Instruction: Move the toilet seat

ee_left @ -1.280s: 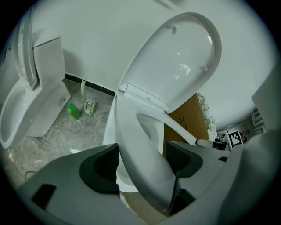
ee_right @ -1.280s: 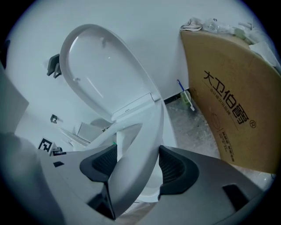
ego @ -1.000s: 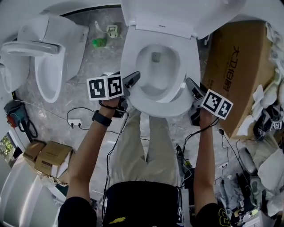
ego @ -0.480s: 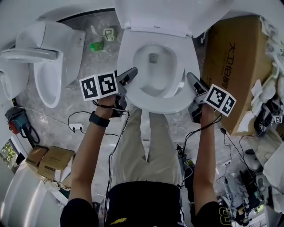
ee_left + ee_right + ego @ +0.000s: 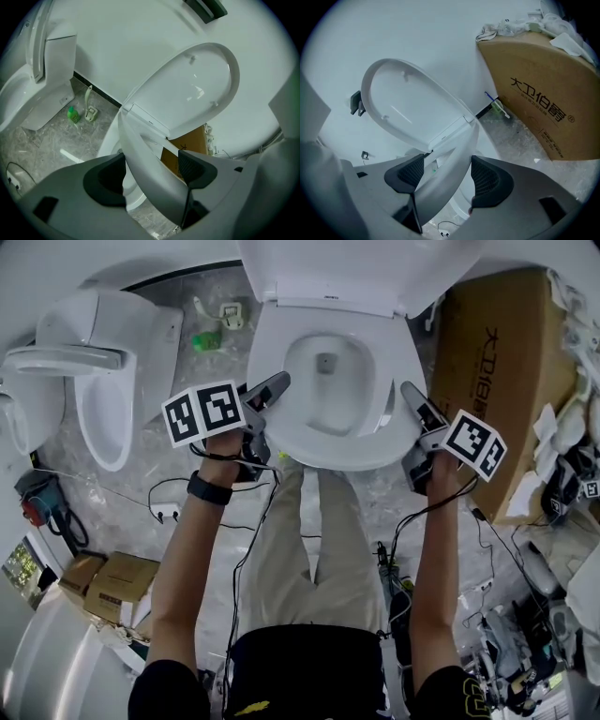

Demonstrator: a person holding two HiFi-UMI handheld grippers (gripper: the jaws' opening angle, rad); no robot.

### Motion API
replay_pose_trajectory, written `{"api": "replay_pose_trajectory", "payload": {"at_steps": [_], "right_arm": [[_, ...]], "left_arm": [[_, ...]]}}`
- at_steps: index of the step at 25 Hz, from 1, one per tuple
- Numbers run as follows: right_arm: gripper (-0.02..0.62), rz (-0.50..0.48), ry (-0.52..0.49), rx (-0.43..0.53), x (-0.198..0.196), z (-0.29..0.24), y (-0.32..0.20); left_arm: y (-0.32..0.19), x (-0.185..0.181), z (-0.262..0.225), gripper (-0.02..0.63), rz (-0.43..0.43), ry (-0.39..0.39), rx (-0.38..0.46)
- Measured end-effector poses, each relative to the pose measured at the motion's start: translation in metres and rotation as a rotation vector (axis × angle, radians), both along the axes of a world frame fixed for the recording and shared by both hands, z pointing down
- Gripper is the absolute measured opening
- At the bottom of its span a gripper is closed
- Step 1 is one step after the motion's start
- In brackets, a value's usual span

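Grey marbled floor (image 5: 178, 427) spreads under everything, strewn with cables. A white toilet (image 5: 272, 343) stands at the top middle of the head view, and the person stands right at its front, legs straddling the bowl's nose. A big cardboard box (image 5: 497, 381) with dark printed characters leans just beside the toilet on the right, with crumpled white wrapping on top of it. A second white toilet (image 5: 103, 381) stands well apart to the left with its lid up.

The main toilet's lid (image 5: 328, 268) is up against the cistern; the gripper views show its hollow underside (image 5: 197, 84) (image 5: 408, 103). The toilet seat (image 5: 328, 451) is hinged at the back below the lid. Both gripper views show it tilted up off the bowl, partway between rim and lid, as a slanting white band (image 5: 140, 159) (image 5: 450, 164).

The left gripper (image 5: 267, 395) grips the seat's left side and the right gripper (image 5: 417, 409) its right side, each angled downward with its marker cube toward the person. In the left gripper view (image 5: 150, 171) the seat's edge runs between the two dark fingers, which stand wide and are clamped on it. The right gripper view (image 5: 447, 176) shows the same: its fingers bear on both faces of the seat.

Two small cardboard boxes (image 5: 112, 582) lie on the floor at lower left. A white power strip (image 5: 164, 514) lies near the person's left arm. A green bottle (image 5: 208, 331) (image 5: 72, 115) stands by the wall between the two toilets. A black watch (image 5: 208, 490) circles the left wrist.
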State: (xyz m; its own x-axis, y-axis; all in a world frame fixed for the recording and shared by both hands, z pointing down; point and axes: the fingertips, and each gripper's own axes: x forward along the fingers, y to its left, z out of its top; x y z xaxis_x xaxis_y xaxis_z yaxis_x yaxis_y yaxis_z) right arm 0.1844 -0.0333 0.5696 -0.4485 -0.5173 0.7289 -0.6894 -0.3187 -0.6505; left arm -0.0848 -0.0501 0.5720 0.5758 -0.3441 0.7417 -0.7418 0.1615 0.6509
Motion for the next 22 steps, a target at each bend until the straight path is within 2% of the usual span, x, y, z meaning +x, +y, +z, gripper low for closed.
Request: {"api": "replay_pose_trajectory", "payload": {"at_steps": [8,17,22], "right_arm": [[0.337,0.023,-0.040,-0.004,0.003,-0.013,-0.012],[0.324,0.043,-0.046,0.006,0.005,-0.027,-0.013],[0.327,0.064,-0.083,0.041,0.007,-0.035,-0.020]], "left_arm": [[-0.014,-0.002,-0.014,0.359,-0.110,0.087,-0.015],[-0.018,-0.004,-0.020,0.341,-0.170,0.111,-0.034],[-0.026,-0.003,-0.025,0.342,-0.201,0.137,-0.036]]}}
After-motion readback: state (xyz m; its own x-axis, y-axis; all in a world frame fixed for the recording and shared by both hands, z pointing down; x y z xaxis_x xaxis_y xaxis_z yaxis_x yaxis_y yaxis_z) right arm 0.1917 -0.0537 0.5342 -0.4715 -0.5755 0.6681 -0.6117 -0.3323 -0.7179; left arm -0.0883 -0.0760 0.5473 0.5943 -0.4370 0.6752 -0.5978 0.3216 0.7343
